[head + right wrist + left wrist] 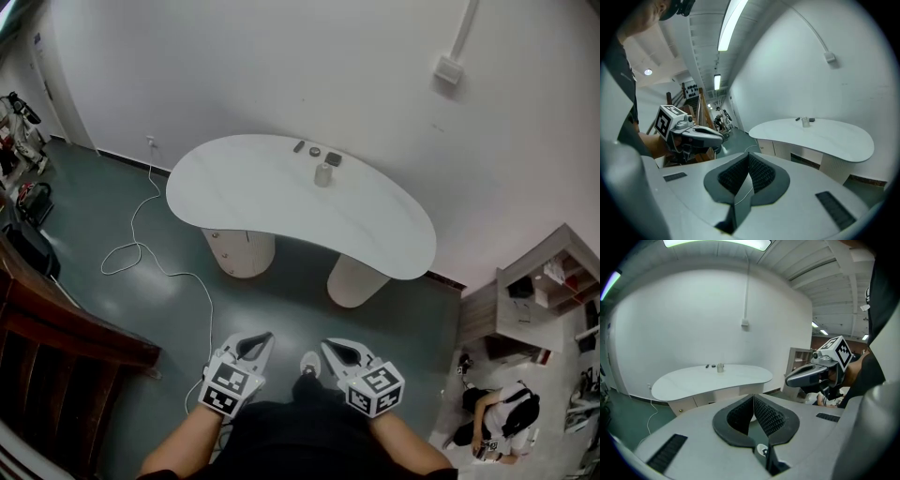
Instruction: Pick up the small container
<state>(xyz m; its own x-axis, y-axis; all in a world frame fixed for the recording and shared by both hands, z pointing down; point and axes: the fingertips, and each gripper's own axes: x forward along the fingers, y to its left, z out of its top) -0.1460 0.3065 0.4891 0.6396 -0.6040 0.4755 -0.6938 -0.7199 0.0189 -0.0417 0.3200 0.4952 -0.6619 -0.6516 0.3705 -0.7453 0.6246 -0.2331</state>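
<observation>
Head view: the small pale translucent container (322, 175) stands upright on the far side of the white kidney-shaped surface (253, 202), well apart from both claws. Three small dark objects (315, 151) lie just behind it, towards the wall. The left claw (257, 345) and right claw (337, 352) hang side by side over the dark green floor (112, 206), both clenched and empty. A white cable (141, 251) loops across the floor to the left of the pedestals. A wooden shelf unit (539, 281) and a crouching person (502, 412) are off to the right. Nothing blocks the straight line in.

Left gripper view: the left claw (753, 397) has its ribbed pads pressed together on nothing. The container (720, 367) is tiny, far ahead on the surface (693, 380).

Right gripper view: the same here, with the right claw (748, 157) clamped on nothing. The container (805, 122) stands at the far edge, with dark objects on either side of it.

This looks like the approach, with the pick barely begun. To do it well, the person should step up to the near edge and release one claw before reaching. Then that claw should come in level across the bare top and straddle the container at mid-height. If one pad touches first, such a light thing could slide or tip into the dark bits behind.
</observation>
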